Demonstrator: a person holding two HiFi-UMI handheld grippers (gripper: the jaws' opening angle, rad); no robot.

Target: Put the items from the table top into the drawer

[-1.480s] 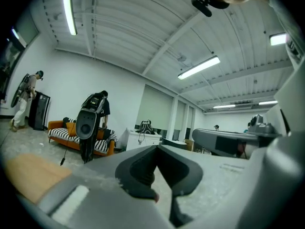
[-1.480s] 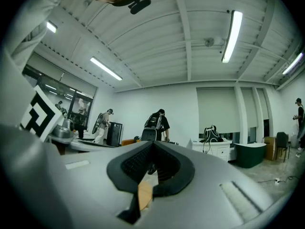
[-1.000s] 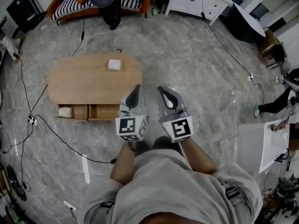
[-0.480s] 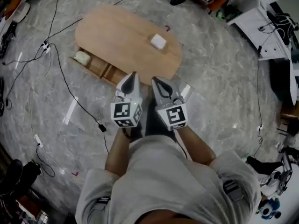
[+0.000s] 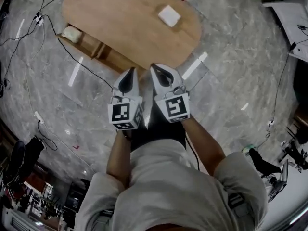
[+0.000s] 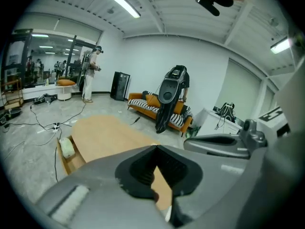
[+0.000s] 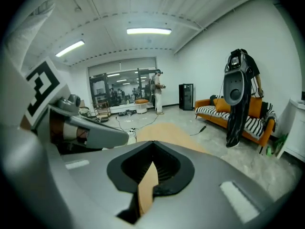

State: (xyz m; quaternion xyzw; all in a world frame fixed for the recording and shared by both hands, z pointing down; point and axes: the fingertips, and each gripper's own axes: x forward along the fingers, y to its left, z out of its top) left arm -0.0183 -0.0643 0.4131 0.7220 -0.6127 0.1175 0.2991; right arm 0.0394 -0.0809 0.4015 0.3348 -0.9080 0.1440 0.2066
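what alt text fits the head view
Seen from above, a person holds the left gripper and right gripper side by side, both shut and empty, by the near edge of an oval wooden table. A white block lies on top; a pale item sits in its open drawer.

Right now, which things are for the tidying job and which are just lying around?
For the job: white box; wooden table; open drawer; pale item inside it.
Just lying about: floor cable; power strip; striped sofa.
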